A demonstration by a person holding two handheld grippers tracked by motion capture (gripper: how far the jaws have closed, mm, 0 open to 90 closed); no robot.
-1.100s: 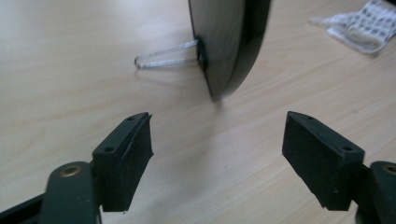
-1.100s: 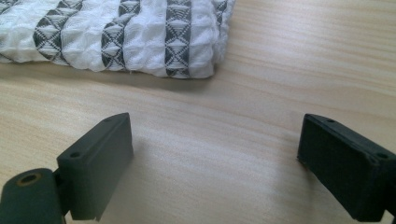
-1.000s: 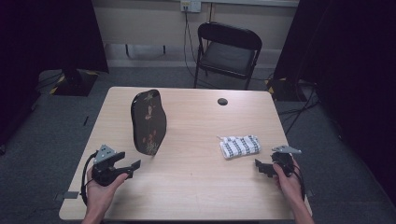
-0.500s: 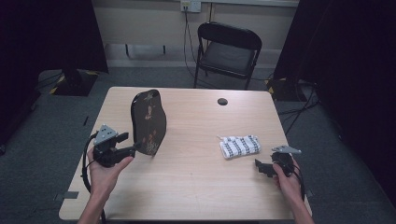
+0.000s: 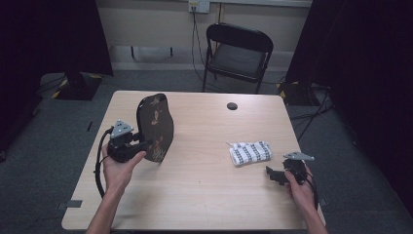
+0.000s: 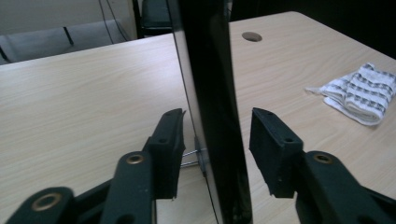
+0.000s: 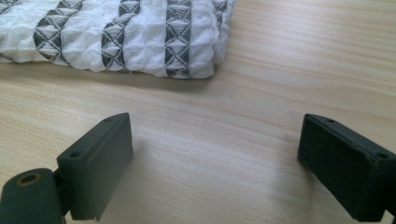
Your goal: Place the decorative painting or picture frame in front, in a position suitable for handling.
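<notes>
The mirror [image 5: 156, 127] stands upright on its stand at the worktop's [image 5: 204, 195] nine o'clock. The left gripper [image 5: 142, 144] has just been closing around its edge, pads not yet pressing. The right gripper [image 5: 272, 174] rests wide open at four o'clock near the cloth [image 5: 250, 152].

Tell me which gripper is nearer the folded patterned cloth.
Right. The right gripper sits just in front of the folded cloth, jaws open and pointing at it, not touching. The left gripper is far across the table, jaws either side of the upright dark panel.
</notes>
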